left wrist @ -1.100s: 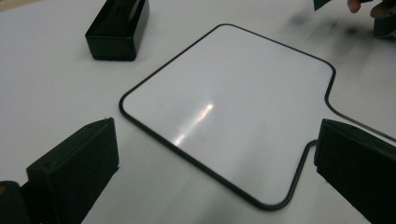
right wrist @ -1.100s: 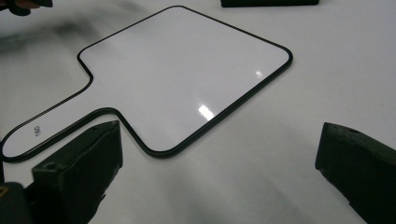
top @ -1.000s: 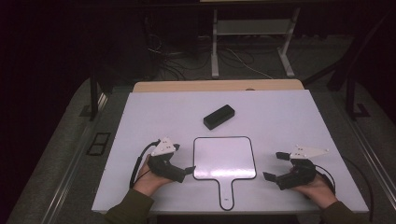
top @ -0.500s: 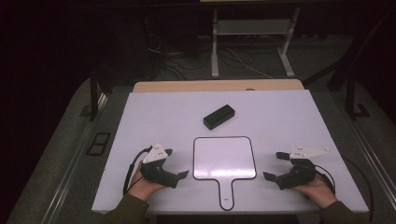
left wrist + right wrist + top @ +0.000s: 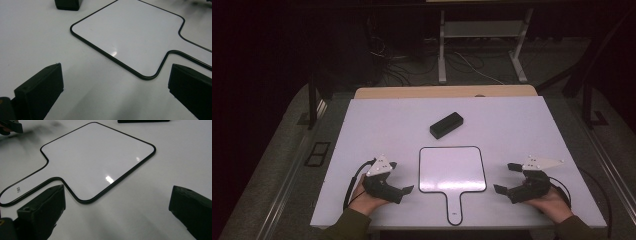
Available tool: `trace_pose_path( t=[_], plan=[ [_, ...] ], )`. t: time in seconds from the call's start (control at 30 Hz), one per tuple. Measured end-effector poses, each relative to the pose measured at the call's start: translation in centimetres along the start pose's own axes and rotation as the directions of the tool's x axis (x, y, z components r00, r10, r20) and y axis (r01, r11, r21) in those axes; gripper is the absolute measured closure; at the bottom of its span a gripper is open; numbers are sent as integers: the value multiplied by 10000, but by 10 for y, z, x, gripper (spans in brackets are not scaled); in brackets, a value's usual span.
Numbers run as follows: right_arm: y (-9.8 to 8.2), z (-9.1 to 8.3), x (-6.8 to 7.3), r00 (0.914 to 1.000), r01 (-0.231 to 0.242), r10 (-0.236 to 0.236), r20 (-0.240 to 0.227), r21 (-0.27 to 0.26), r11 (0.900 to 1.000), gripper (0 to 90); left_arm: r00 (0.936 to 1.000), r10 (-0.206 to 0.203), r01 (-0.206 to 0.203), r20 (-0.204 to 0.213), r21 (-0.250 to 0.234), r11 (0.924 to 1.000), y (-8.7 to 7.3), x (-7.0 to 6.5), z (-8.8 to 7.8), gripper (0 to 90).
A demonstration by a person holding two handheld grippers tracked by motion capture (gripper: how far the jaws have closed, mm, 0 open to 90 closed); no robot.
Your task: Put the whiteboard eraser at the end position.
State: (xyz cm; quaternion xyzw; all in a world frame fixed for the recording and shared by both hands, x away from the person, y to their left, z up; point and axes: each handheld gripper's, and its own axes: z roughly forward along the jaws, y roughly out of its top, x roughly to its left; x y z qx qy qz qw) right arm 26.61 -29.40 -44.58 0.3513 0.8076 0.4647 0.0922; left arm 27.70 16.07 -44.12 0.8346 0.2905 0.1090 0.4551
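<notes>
A white paddle-shaped board (image 5: 452, 169) with a thin black rim and a short handle lies flat near the table's front edge; it also shows as the board (image 5: 130, 32) and the board (image 5: 95, 157) in the gripper views. Behind it rests a small black block (image 5: 446, 124). My left gripper (image 5: 400, 177) stands open just left of the board, jaws wide apart and empty. My right gripper (image 5: 506, 178) stands open just right of the board, also empty. In the left gripper view the gripper (image 5: 115, 87) points at the board's lower corner; in the right gripper view the gripper (image 5: 117, 210) faces its near corner.
The white tabletop (image 5: 377, 125) ends at a wooden strip (image 5: 442, 92) at the back. Beyond it are a metal stand's legs (image 5: 482, 50) and cables on a dark floor. A hand holds each gripper at the front edge.
My left gripper has slid a little left and toward the front edge, away from the board. The right gripper has barely moved.
</notes>
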Motion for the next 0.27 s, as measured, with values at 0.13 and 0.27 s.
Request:
trace_pose_path(
  t=[0.13,0.27],
  plan=[
    [0,0,0,10000,12,-12,2,-7,10000,0,10000,-2,2,40,13,10000,0,0,0,0],
    [0,0,0,10000,-16,16,2,-13,10000,0,9999,-61,62,98,-27,10000,1,0,1,0]
  ],
)
